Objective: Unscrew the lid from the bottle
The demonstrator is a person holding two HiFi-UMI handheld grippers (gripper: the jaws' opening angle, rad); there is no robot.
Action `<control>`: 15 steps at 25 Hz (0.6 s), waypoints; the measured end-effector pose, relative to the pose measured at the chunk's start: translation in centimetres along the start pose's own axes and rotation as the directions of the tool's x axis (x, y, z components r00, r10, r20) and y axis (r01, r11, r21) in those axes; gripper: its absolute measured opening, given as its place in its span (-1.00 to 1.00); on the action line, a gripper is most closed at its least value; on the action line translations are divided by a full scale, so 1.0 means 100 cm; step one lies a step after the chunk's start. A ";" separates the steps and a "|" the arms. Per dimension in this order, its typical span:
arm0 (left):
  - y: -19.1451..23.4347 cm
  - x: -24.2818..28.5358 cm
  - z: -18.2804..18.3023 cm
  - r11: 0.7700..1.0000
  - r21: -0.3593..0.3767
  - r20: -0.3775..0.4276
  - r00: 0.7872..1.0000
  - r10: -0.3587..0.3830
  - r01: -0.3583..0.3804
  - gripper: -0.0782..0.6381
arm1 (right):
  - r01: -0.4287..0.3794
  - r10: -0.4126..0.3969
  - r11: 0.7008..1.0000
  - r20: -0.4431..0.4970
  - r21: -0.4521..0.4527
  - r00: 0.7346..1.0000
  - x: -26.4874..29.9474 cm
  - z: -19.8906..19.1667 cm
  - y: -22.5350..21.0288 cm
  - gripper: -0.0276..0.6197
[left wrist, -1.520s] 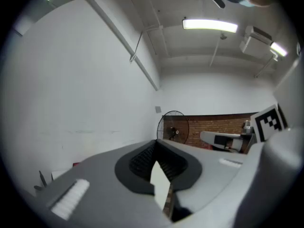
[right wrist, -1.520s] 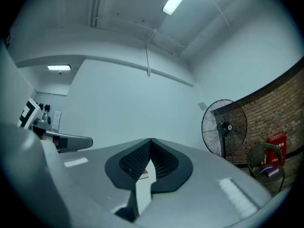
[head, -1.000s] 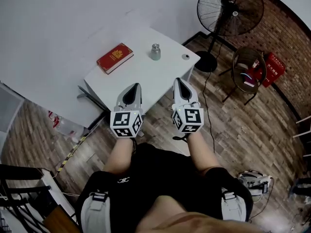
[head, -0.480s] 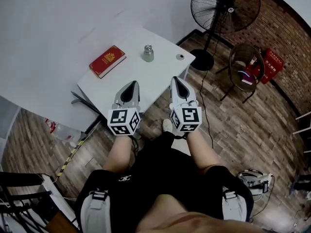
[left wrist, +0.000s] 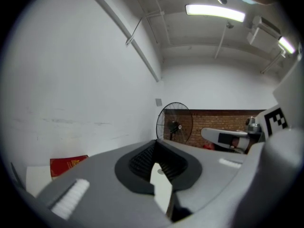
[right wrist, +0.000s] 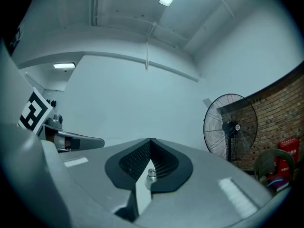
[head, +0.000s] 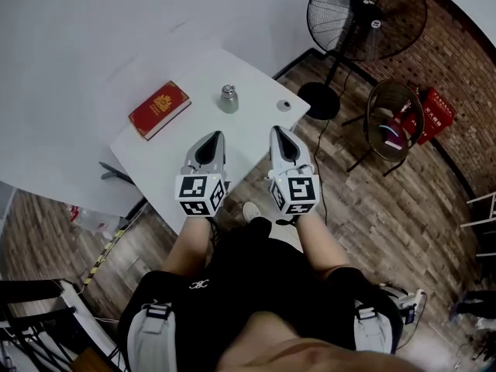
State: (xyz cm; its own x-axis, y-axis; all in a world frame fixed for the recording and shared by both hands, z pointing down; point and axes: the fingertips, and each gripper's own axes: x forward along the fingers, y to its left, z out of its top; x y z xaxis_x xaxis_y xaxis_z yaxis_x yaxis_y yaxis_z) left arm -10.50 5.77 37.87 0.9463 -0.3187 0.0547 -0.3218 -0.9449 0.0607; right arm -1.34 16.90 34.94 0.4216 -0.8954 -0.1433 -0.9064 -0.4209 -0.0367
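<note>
A small silver bottle (head: 228, 98) with a narrow lid on top stands upright on the white table (head: 186, 142). It also shows in the right gripper view, through the gap under the jaws, as the bottle (right wrist: 151, 177). My left gripper (head: 217, 136) and right gripper (head: 276, 130) hover side by side over the table's near edge, short of the bottle. Both are shut with nothing between the jaws. The left gripper view shows its closed tip (left wrist: 156, 141) and the right gripper (left wrist: 228, 137) beside it.
A red book (head: 159, 109) lies at the table's left, and a small round grey disc (head: 284, 105) lies near its right corner. A standing fan (head: 364, 14) and a round wire chair (head: 391, 118) stand on the wooden floor to the right. A white wall runs behind the table.
The person has stepped closer: both gripper tips now reach over the table's near edge instead of stopping short of it. Both grippers stay shut.
</note>
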 end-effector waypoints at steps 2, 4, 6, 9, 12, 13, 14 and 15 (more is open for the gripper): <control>0.003 0.024 0.001 1.000 0.015 -0.011 1.000 0.001 -0.001 -0.63 | -0.014 0.014 1.000 -0.005 0.000 1.000 0.021 -0.002 -0.013 -0.91; 0.010 0.051 0.002 1.000 0.014 -0.017 1.000 0.002 -0.002 -0.63 | -0.021 0.021 1.000 -0.013 0.001 1.000 0.047 -0.006 -0.026 -0.91; 0.023 0.077 0.005 1.000 -0.002 -0.017 1.000 0.008 -0.008 -0.63 | -0.035 0.035 0.999 -0.024 0.004 0.999 0.077 -0.009 -0.036 -0.91; 0.046 0.110 0.011 0.999 -0.028 -0.006 1.000 0.028 -0.028 -0.63 | -0.060 0.060 0.998 -0.038 -0.003 0.997 0.119 -0.015 -0.046 -0.91; 0.069 0.137 0.014 0.998 -0.039 0.000 0.999 0.053 -0.053 -0.63 | -0.081 0.080 0.997 -0.044 -0.011 0.996 0.153 -0.020 -0.053 -0.91; 0.076 0.143 0.014 0.997 -0.040 -0.004 0.998 0.064 -0.064 -0.63 | -0.088 0.087 0.996 -0.047 -0.011 0.995 0.163 -0.021 -0.054 -0.91; 0.083 0.148 0.014 0.996 -0.041 -0.009 0.997 0.074 -0.075 -0.63 | -0.096 0.095 0.995 -0.051 -0.010 0.994 0.171 -0.023 -0.054 -0.91; 0.089 0.152 0.014 0.995 -0.043 -0.014 0.996 0.084 -0.085 -0.63 | -0.106 0.106 0.994 -0.056 -0.009 0.993 0.179 -0.024 -0.054 -0.91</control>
State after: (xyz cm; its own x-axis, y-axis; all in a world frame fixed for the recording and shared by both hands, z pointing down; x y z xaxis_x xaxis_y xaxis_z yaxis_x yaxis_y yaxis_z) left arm 1.10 -7.54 37.89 0.9153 -0.3959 0.0736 -0.4018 -0.9104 0.0989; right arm 11.14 2.76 34.93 0.3243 -0.9416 -0.0906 -0.9458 -0.3246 -0.0126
